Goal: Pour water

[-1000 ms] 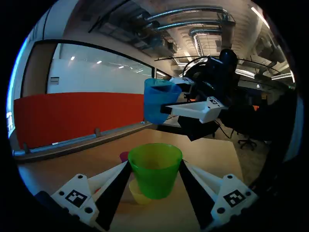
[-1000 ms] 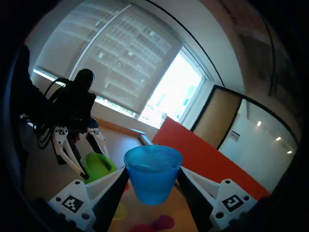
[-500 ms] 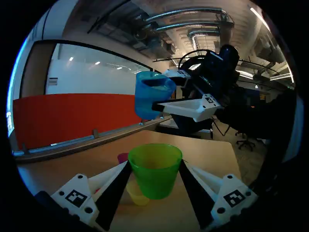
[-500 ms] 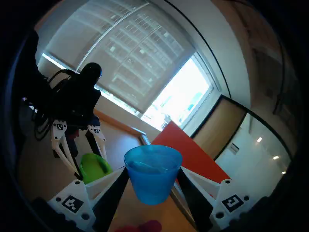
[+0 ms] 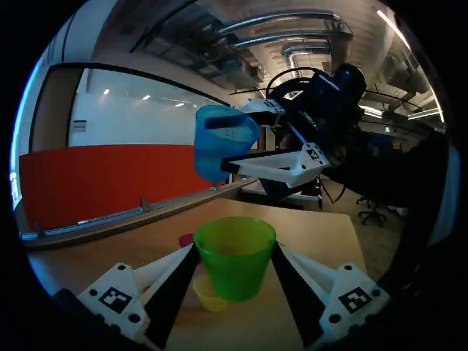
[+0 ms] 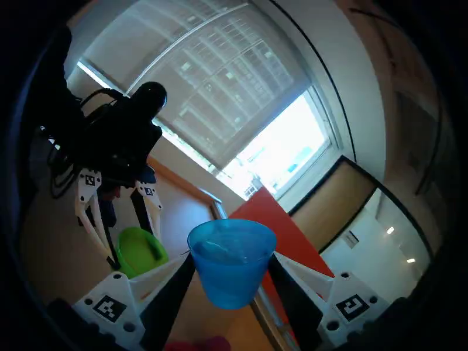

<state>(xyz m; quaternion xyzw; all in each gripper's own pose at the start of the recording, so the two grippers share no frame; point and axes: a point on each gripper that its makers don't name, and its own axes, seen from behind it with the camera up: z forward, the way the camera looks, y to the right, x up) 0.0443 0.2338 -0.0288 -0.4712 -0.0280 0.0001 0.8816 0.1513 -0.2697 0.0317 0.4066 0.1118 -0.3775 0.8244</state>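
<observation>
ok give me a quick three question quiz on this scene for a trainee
1. Which tool holds the green cup?
2. True or false: the blue cup stands on the table.
3. In the left gripper view, the blue cup is: A above the green cup, B inside it, C below it.

Key: 1 the left tool; 2 false, it is held up in the air; 3 A.
</observation>
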